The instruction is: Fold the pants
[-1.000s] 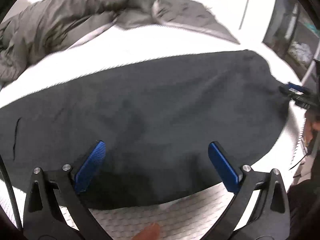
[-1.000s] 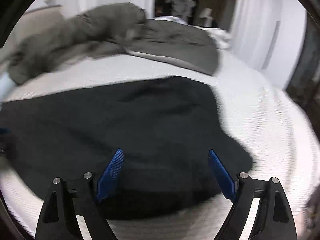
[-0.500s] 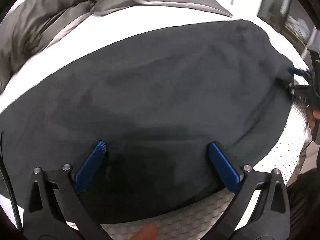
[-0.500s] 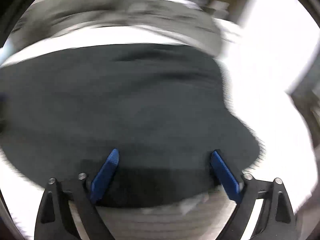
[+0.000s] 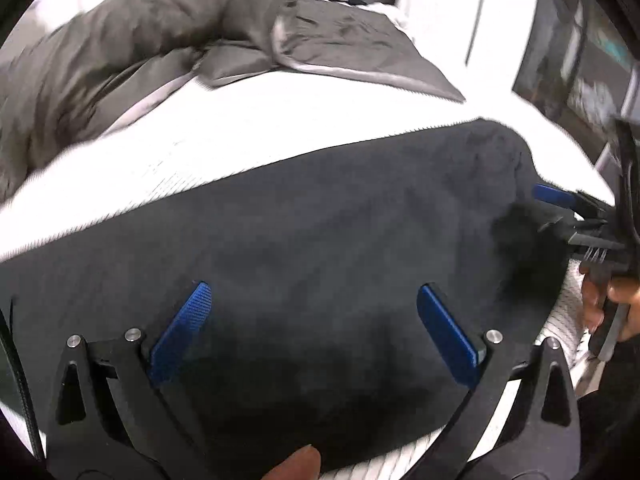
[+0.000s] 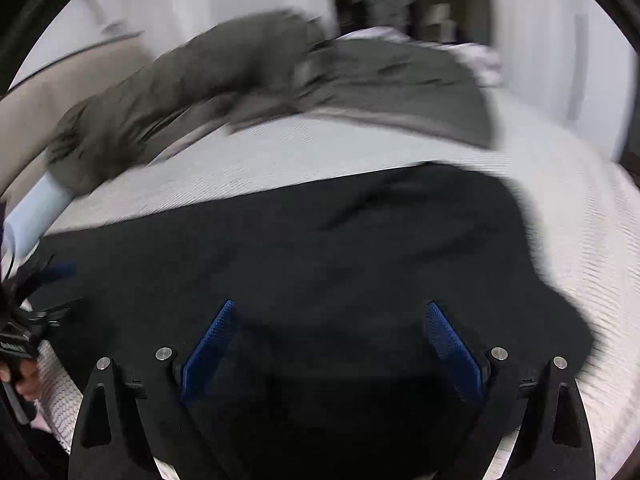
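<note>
My left tongs [image 5: 314, 320] stood wide apart over the near edge of the pants [image 5: 304, 240], holding nothing; my right tongs [image 6: 328, 340] were spread just as wide over the same near edge, toward the pants' other end, also with nothing between them. The pants lay as one flat dark slab across the white mattress [image 5: 248, 136], their long side running crosswise in front of me. Half a second before, both tongs had been pressed down close, so the dark cloth filled nearly everything I saw; now they had lifted and tipped back, and the mattress showed again beyond the pants' far edge. The cloth had not shifted with that rise, so I judged the last fold was smoothed and lying settled, and another fold could begin. Well beyond the pants' far edge, the grey duvet [image 5: 132, 52] sat bunched in a heap.
</note>
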A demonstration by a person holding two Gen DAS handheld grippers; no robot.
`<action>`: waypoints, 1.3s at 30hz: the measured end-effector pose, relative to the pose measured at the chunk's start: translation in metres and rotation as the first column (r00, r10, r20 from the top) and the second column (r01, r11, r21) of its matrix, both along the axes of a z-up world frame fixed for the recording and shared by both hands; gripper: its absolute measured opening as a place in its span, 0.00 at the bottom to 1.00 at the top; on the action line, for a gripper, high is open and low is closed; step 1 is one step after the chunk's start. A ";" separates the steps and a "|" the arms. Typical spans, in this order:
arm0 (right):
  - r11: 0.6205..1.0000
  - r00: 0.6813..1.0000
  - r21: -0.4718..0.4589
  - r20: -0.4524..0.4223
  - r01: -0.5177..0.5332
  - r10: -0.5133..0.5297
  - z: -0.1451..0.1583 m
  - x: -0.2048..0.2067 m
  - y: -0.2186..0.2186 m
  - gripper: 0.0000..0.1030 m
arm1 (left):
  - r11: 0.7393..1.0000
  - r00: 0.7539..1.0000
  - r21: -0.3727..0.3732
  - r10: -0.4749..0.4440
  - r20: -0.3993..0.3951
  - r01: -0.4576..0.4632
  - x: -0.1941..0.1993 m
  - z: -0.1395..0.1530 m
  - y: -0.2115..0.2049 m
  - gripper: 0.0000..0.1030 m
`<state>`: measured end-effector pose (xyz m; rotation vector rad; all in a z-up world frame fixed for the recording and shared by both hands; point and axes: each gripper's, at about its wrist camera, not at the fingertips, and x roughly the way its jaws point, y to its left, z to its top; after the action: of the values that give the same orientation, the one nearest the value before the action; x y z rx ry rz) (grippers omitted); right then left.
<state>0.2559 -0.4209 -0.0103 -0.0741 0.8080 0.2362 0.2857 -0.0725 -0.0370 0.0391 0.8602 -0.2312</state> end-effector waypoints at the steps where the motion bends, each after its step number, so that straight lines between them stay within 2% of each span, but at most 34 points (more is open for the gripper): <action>1: 0.998 0.998 -0.044 -0.042 -0.050 0.048 -0.010 0.015 0.021 0.93 | 0.999 1.000 0.031 -0.018 -0.004 0.018 0.011 -0.003 -0.011 0.99; 2: 0.993 0.994 -0.082 -0.074 -0.084 0.078 -0.019 0.027 0.033 0.93 | 0.998 1.000 0.056 -0.024 -0.019 0.025 0.020 -0.007 -0.020 0.99; 4: 0.970 0.986 -0.203 -0.126 -0.132 0.108 -0.038 0.049 0.053 0.93 | 0.992 0.995 0.124 -0.010 -0.101 0.023 0.037 -0.025 -0.026 0.99; 6: 0.965 0.986 -0.218 -0.120 -0.144 0.120 -0.037 0.056 0.045 0.93 | 0.987 0.987 0.160 0.052 -0.152 -0.028 0.050 -0.042 -0.020 1.00; 8: 0.967 0.993 -0.245 -0.107 -0.064 0.039 -0.034 0.069 0.021 0.93 | 0.989 0.979 0.129 0.099 -0.177 -0.077 0.058 -0.048 -0.009 1.00; 9: 0.948 0.996 -0.314 -0.067 0.040 -0.064 -0.032 0.075 0.002 0.92 | 0.988 0.975 0.112 0.126 -0.185 -0.107 0.060 -0.048 -0.002 1.00; 10: 0.941 0.993 -0.329 -0.049 0.082 -0.104 -0.028 0.073 -0.015 0.92 | 0.983 0.971 0.121 0.157 -0.179 -0.136 0.061 -0.048 0.004 1.00; 12: 0.930 0.979 -0.317 -0.024 0.186 -0.204 -0.027 0.077 -0.046 0.93 | 0.973 0.968 0.155 0.193 -0.160 -0.168 0.061 -0.048 0.011 1.00; 14: 0.907 0.959 -0.322 0.013 0.273 -0.283 -0.022 0.079 -0.065 0.94 | 0.973 0.966 0.144 0.204 -0.161 -0.182 0.061 -0.048 0.014 1.00; 15: 0.907 0.955 -0.308 0.017 0.288 -0.297 -0.018 0.079 -0.070 0.94 | 0.972 0.965 0.141 0.208 -0.161 -0.186 0.061 -0.048 0.016 1.00; 18: 0.925 0.960 -0.263 0.026 0.275 -0.278 -0.012 0.069 -0.073 0.94 | 0.970 0.968 0.145 0.214 -0.135 -0.194 0.054 -0.039 0.014 0.99; 21: 0.950 0.970 -0.199 0.068 0.242 -0.233 0.010 0.059 -0.054 0.94 | 0.987 0.987 0.084 0.146 -0.072 -0.140 0.045 -0.024 0.003 0.99; 24: 0.984 0.991 -0.127 0.066 0.127 -0.119 0.019 0.056 -0.016 0.94 | 0.996 0.996 0.052 0.076 -0.054 -0.073 0.053 -0.018 -0.025 0.99; 27: 0.990 1.000 -0.141 0.023 0.015 -0.012 0.010 0.080 0.028 0.94 | 0.994 0.995 0.105 0.046 -0.090 -0.036 0.078 -0.028 -0.048 0.99; 29: 0.988 0.999 -0.154 -0.043 -0.031 0.025 -0.012 0.092 0.055 0.92 | 0.987 0.991 0.160 0.052 -0.121 -0.033 0.094 -0.040 -0.057 0.97; 30: 0.985 0.996 -0.164 -0.081 -0.049 0.036 -0.026 0.112 0.063 0.89 | 0.984 0.990 0.177 0.059 -0.126 -0.036 0.099 -0.045 -0.057 0.97; 31: 0.975 0.994 -0.216 -0.110 -0.046 0.022 -0.038 0.119 0.071 0.89 | 0.987 0.989 0.152 0.062 -0.134 -0.041 0.101 -0.049 -0.054 0.97; 33: 0.977 0.993 -0.209 -0.115 -0.047 0.024 -0.041 0.126 0.072 0.90 | 0.994 0.987 0.095 0.060 -0.148 -0.046 0.100 -0.056 -0.047 0.97; 34: 0.973 0.995 -0.229 -0.094 0.000 -0.023 -0.035 0.129 0.063 0.90 | 0.994 0.987 0.097 0.063 -0.149 -0.049 0.099 -0.056 -0.042 0.98; 36: 0.934 0.986 -0.327 -0.023 0.146 -0.163 -0.029 0.133 0.041 0.89 | 0.991 0.987 0.122 0.077 -0.143 -0.060 0.099 -0.057 -0.029 1.00; 38: 0.881 0.939 -0.340 0.013 0.327 -0.344 -0.027 0.142 -0.003 0.90 | 0.987 0.983 0.131 0.114 -0.143 -0.095 0.098 -0.060 -0.009 1.00; 39: 0.872 0.919 -0.312 0.016 0.378 -0.393 -0.026 0.142 -0.020 0.91 | 0.986 0.979 0.119 0.137 -0.149 -0.120 0.099 -0.060 0.003 1.00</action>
<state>0.3984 -0.4410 -0.0360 -0.2000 0.8851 -0.2729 0.3844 -0.0693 -0.0972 0.0679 1.0277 -0.0654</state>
